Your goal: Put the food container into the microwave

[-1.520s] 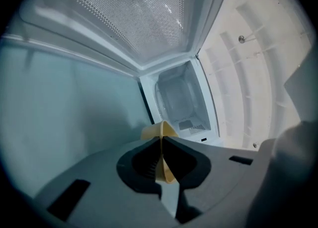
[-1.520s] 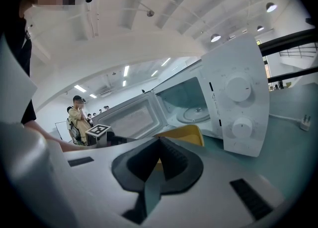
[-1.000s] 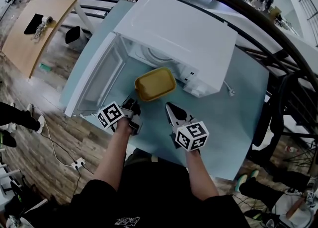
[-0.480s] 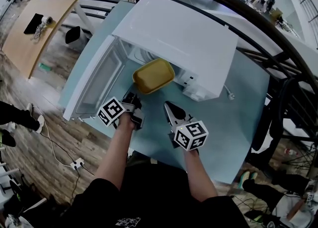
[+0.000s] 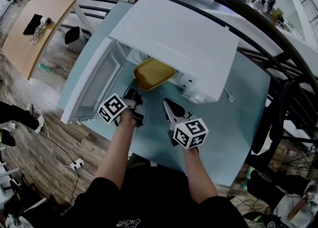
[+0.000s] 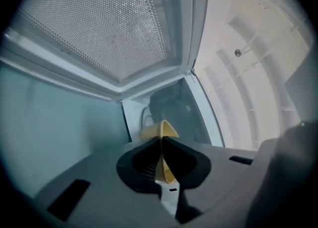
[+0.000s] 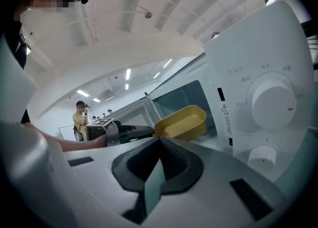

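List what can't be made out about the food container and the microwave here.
- Far end of the food container: head view, hidden under the microwave top.
- Most of the container: left gripper view, the left tool body covers all but a rim sliver.
- Print beside the dials: right gripper view, too small to read.
- Container underside: right gripper view, behind the right tool.

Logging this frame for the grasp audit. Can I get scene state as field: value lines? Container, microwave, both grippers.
food container: yellow, open-topped, partway into the microwave opening
microwave: white, on the light blue table
door: swung open to the left
left gripper: shut on the container's near rim
right gripper: shut, nothing between the jaws, in front of the control panel, apart from the container
task state: container not yet released inside
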Demonstrator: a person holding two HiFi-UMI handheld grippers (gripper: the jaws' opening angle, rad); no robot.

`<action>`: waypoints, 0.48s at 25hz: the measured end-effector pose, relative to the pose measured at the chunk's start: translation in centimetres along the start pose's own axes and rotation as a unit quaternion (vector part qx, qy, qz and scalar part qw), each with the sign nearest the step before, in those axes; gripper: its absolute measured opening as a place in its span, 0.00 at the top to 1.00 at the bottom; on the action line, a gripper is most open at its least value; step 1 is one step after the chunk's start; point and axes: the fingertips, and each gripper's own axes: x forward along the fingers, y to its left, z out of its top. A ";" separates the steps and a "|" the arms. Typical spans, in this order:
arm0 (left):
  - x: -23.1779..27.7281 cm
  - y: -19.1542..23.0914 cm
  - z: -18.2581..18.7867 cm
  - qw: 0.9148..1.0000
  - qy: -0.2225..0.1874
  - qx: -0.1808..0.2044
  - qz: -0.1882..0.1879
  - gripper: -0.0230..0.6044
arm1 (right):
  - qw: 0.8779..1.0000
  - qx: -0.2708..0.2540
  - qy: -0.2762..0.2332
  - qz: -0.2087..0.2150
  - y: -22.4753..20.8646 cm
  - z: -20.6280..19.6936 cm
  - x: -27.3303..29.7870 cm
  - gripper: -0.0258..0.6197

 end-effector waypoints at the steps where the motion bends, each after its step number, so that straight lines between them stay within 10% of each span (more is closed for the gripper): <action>1: 0.3 -0.1 0.1 1.000 0.000 0.000 0.000 0.92 | 1.000 0.001 0.000 0.001 -0.1 0.0 0.1 0.95; 12: 3.1 -0.2 0.5 1.000 -0.004 -0.001 0.000 0.92 | 1.000 0.014 0.009 0.003 -1.4 -0.5 1.1 0.95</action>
